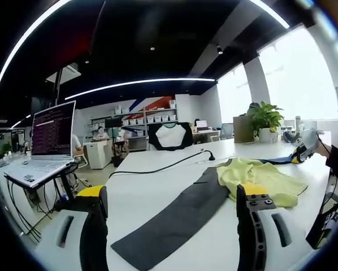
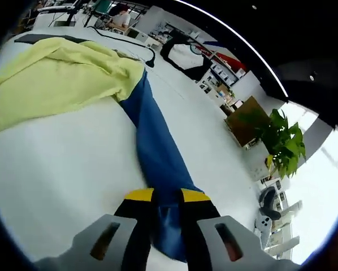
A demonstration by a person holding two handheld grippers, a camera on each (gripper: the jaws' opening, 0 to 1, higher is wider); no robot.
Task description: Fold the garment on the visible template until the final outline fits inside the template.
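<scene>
My garment point(image 1: 254, 178) lies rumpled on the white table, its yellow body bunched toward three o'clock. Its dark grey sleeve point(image 1: 174, 217) runs flat out toward seven o'clock. In my right gripper view its blue sleeve point(image 2: 157, 152) stretches from eleven o'clock down to six.

An open-plan office is indicated by long white desks point(image 1: 157, 169), an open laptop point(image 1: 47, 141), stocked wall shelving point(image 1: 152, 116), potted plants point(image 1: 265, 119) and linear ceiling lights point(image 1: 138, 83).

Left gripper view looks low along the table point(image 1: 157, 186); right gripper view looks down close; both share the garment point(image 1: 259, 178).
</scene>
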